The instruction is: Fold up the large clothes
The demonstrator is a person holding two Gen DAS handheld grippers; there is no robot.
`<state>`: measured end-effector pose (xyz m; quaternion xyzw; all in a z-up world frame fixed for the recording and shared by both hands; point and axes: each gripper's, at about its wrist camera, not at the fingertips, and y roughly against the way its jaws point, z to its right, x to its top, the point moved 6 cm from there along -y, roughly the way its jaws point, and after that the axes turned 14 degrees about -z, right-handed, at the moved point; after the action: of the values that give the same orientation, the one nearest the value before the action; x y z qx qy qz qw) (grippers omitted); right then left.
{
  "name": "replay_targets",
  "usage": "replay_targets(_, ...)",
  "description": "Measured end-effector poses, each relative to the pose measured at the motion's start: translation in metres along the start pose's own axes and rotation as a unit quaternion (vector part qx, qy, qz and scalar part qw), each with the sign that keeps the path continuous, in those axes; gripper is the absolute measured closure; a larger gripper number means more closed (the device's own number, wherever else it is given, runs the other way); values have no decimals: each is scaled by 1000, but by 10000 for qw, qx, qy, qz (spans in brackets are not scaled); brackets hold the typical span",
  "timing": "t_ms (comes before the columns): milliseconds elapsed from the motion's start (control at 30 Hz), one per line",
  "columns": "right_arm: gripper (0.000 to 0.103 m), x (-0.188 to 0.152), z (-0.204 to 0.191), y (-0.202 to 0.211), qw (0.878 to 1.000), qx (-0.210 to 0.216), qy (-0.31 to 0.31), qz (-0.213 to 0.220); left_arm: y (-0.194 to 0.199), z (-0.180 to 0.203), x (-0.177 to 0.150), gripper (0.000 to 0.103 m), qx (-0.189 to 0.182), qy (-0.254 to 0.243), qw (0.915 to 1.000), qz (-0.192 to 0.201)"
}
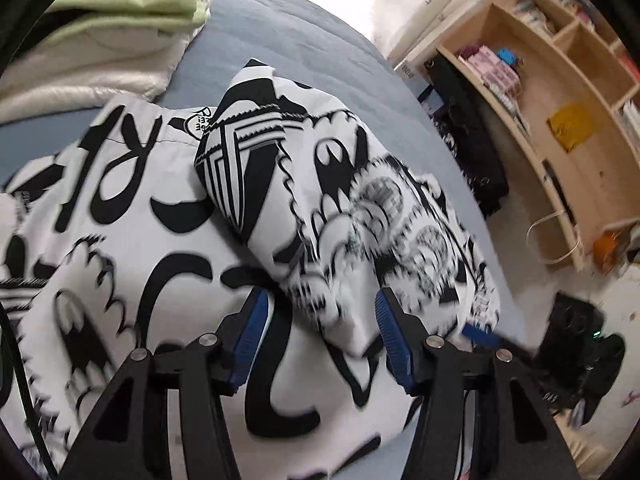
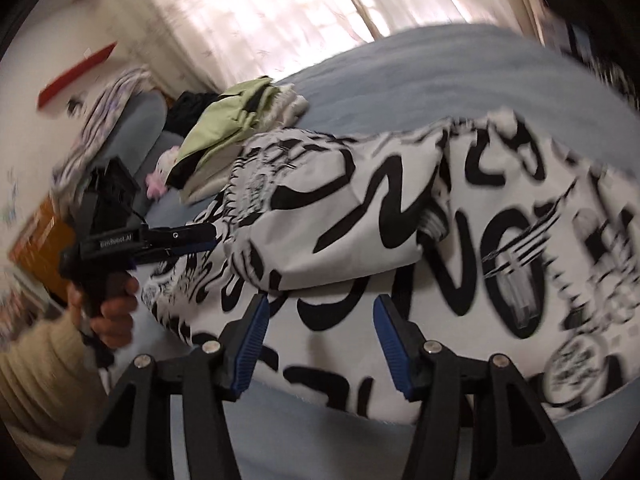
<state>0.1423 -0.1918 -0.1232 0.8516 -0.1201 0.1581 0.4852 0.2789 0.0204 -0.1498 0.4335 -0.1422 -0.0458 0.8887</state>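
A large white garment with bold black graphic print (image 1: 160, 240) lies on the blue bed (image 1: 304, 40). A sleeve (image 1: 340, 208) is folded over its body. My left gripper (image 1: 320, 328) is open, its blue pads just above the garment, with the sleeve's end between them, not pinched. In the right wrist view the same garment (image 2: 460, 248) lies across the bed (image 2: 420, 80). My right gripper (image 2: 318, 340) is open at the garment's near edge. The left gripper (image 2: 188, 240) shows there too, held in a hand at the garment's left side.
A stack of folded clothes, green on top (image 1: 120, 4), sits on the bed behind the garment; it also shows in the right wrist view (image 2: 228, 120). A wooden shelf unit (image 1: 560, 92) and black bags (image 1: 472, 128) stand beside the bed. The bright curtain (image 2: 260, 12) is behind.
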Motion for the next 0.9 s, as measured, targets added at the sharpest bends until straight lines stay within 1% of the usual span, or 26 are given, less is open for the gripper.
replay_targets(67,49,5,4,-14,9992,284,-275,-78,-10,-9,12,46,-211,121,9997,-25)
replay_targets(133,49,9,7,-22,9981,434,-434,-83,-21,-17,20,44,-357,195,9992,-47)
replay_targets(200,49,14,10,-29,9971,530,-540,2,-32,-23,30,44,-491,258,9985,-29)
replay_targets(267,49,20,10,-32,9960,648,-581,179,-43,-27,40,44,-633,334,9974,11)
replay_targets(367,49,28,11,-35,9949,702,-637,347,-53,-30,56,45,-784,516,9954,186)
replay_targets(400,49,30,12,-37,9949,680,-664,341,-53,-30,61,60,-780,577,9948,295)
replay_targets(433,53,31,13,-38,9948,680,-681,346,-55,-29,67,73,-738,610,9947,378)
replay_targets(467,62,32,13,-38,9945,680,-694,382,-54,-27,72,95,-653,644,9948,453)
replay_targets(500,67,33,14,-37,9946,670,-692,383,-52,-23,75,96,-489,692,9950,532)
replay_targets(533,77,34,14,-37,9949,647,-687,366,-47,-18,75,99,-349,699,9951,610)
replay_targets(567,85,36,14,-35,9951,607,-702,352,-41,-11,74,100,-163,666,9950,724)
replay_targets(600,86,37,14,-33,9949,600,-717,369,-34,-1,71,101,42,587,9950,813)
replay_targets(667,90,39,13,-23,9944,583,-726,490,-17,18,61,102,266,461,9943,927)
replay_targets(800,91,42,15,10,9915,512,-767,913,9,49,35,102,661,280,9908,1151)
replay_targets(867,91,40,19,21,9908,440,-799,1000,7,56,18,102,1057,188,9877,1134)
replay_targets(900,91,38,22,23,9910,408,-821,979,0,57,10,102,1259,163,9864,1042)
